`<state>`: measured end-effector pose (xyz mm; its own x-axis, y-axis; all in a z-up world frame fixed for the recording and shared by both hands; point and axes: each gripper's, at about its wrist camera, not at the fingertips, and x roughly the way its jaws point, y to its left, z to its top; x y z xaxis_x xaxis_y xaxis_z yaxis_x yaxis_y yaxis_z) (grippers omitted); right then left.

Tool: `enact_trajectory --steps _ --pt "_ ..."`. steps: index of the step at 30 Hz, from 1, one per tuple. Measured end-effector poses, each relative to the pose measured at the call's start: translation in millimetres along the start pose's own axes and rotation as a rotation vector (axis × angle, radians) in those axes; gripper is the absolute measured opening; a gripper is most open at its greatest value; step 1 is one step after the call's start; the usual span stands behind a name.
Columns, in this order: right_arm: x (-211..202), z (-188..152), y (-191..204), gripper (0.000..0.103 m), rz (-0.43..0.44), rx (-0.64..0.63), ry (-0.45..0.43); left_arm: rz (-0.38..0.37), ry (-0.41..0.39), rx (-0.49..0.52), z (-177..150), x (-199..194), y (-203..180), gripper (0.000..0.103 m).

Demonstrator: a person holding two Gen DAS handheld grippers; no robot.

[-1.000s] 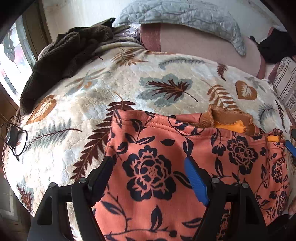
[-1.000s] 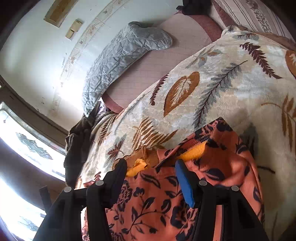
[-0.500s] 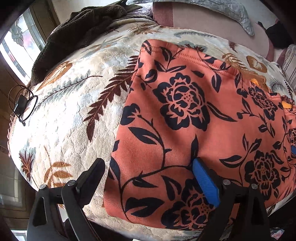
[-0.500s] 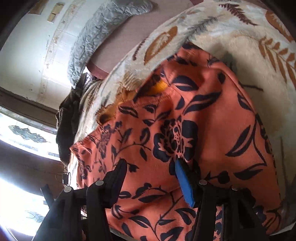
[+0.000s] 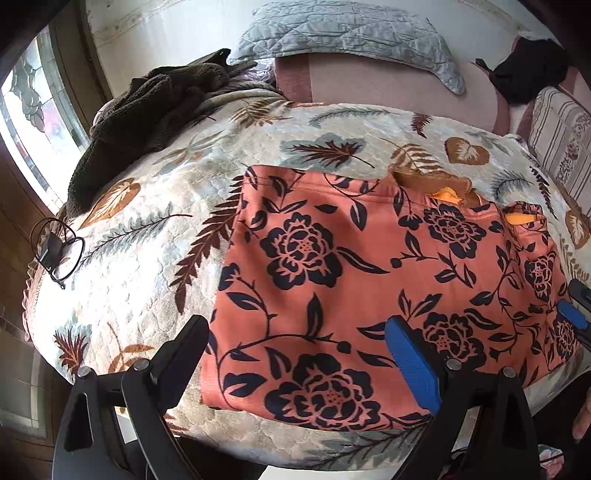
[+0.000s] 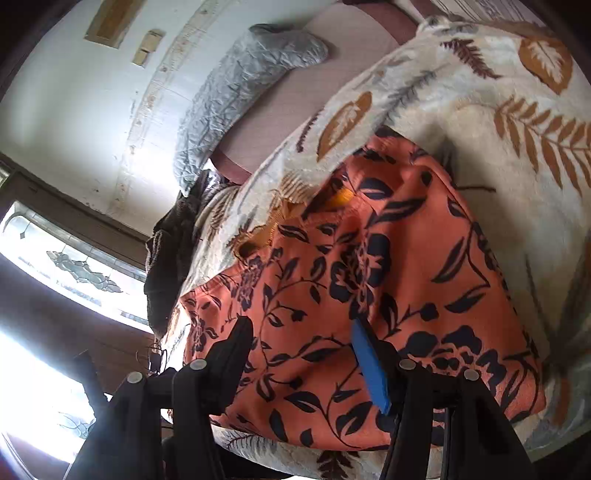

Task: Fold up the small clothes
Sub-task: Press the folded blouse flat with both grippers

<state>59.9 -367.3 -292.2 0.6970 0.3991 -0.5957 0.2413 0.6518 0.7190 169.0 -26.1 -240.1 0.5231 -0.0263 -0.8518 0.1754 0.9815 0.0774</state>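
An orange garment with dark flower print (image 5: 369,280) lies folded flat on the leaf-patterned blanket (image 5: 147,266), its near edge by the bed's front edge. A brown and yellow piece (image 5: 443,186) pokes out at its far edge. My left gripper (image 5: 299,347) is open and empty, held just above the garment's near left part. My right gripper (image 6: 299,350) is open and empty over the garment (image 6: 406,280); its blue fingertip (image 5: 572,314) shows at the right edge of the left wrist view.
A dark brown fuzzy cloth (image 5: 147,110) lies at the blanket's far left. A grey quilted pillow (image 5: 351,33) rests at the headboard. A black cable (image 5: 55,247) sits at the left edge. A striped cushion (image 5: 561,136) is at the right.
Both grippers have pulled back from the garment's far edge toward the bed's front edge and risen a little. The garment now lies flat and released.
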Motion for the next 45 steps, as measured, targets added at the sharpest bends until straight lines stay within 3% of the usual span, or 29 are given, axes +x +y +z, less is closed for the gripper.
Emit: enact_trajectory --steps 3,7,9,13,17,21,25,29,33,45 --pt "16 0 -14 0.059 -0.070 0.048 0.075 0.034 0.039 0.030 -4 17 -14 0.097" --pt "17 -1 -23 0.059 -0.041 0.079 0.083 0.085 0.105 0.065 -16 50 -29 0.097" --pt "17 -2 -25 0.059 -0.040 0.077 0.080 0.085 0.066 0.049 -20 52 -27 0.102" --pt "15 -1 -13 0.060 -0.066 0.040 0.065 0.032 0.044 0.048 -21 56 -19 0.103" --pt "11 6 7 0.060 -0.015 -0.012 -0.005 -0.022 0.020 0.051 -20 61 -11 0.103" --pt "15 21 26 0.060 -0.024 -0.068 -0.070 -0.031 0.005 0.054 -20 62 -9 0.103" --pt "37 36 27 0.060 -0.052 -0.050 -0.058 -0.032 -0.012 0.057 -22 61 -9 0.103" --pt "75 38 5 0.060 -0.137 0.046 0.045 -0.041 -0.018 0.055 -18 66 -11 0.103" --pt "79 36 12 0.065 -0.159 -0.007 0.027 -0.049 -0.022 0.052 -19 66 -10 0.103" --pt "77 28 16 0.065 -0.156 -0.097 0.014 -0.056 -0.043 0.041 -23 63 -9 0.103"
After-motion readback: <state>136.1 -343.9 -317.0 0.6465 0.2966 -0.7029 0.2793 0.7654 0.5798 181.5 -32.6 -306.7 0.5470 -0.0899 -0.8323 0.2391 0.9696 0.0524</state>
